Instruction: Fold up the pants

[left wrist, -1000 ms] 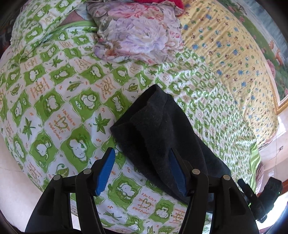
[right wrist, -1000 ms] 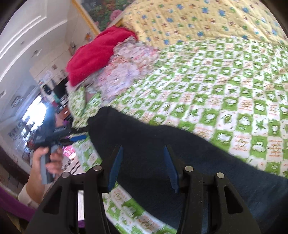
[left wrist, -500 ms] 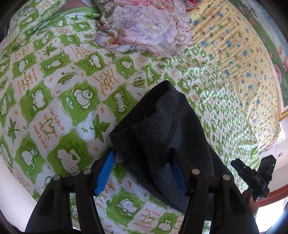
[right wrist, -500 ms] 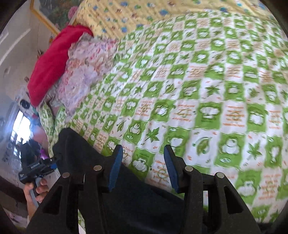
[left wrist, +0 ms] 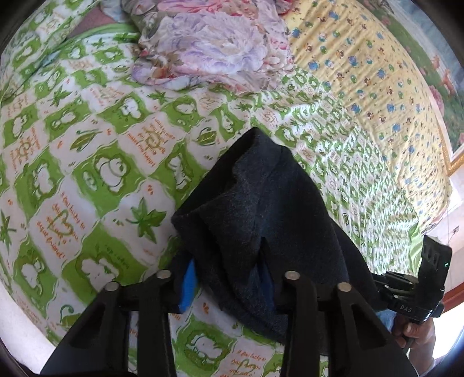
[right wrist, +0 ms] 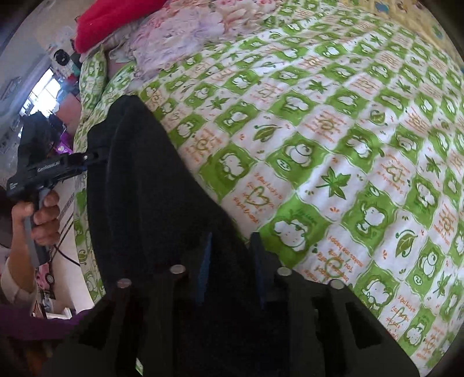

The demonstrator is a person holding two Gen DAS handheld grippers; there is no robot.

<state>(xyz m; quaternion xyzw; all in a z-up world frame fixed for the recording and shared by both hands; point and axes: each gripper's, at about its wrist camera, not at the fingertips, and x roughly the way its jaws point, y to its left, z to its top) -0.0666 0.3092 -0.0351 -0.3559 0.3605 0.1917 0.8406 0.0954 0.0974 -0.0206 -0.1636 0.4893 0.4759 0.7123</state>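
Observation:
The dark pants [left wrist: 261, 208] lie folded lengthwise on the green-and-white checked bedspread [left wrist: 87, 162], near the bed's front edge. My left gripper [left wrist: 226, 278] has its blue-padded fingers around one end of the pants, with cloth bunched between them. My right gripper [right wrist: 229, 266] has its fingers around the other end of the pants [right wrist: 150, 185], with dark cloth between them. Each gripper shows in the other's view: the right one [left wrist: 420, 290] at the lower right, the left one [right wrist: 43, 171] at the left, both hand-held.
A floral quilt [left wrist: 208, 46] is heaped at the head of the bed, with a red blanket [right wrist: 116, 20] beside it. A yellow printed sheet [left wrist: 377, 72] covers the far side. The bed's edge and the floor [right wrist: 66, 278] lie behind the pants.
Both grippers have moved in over the ends of the pants and their fingers have closed in from wide open onto the cloth.

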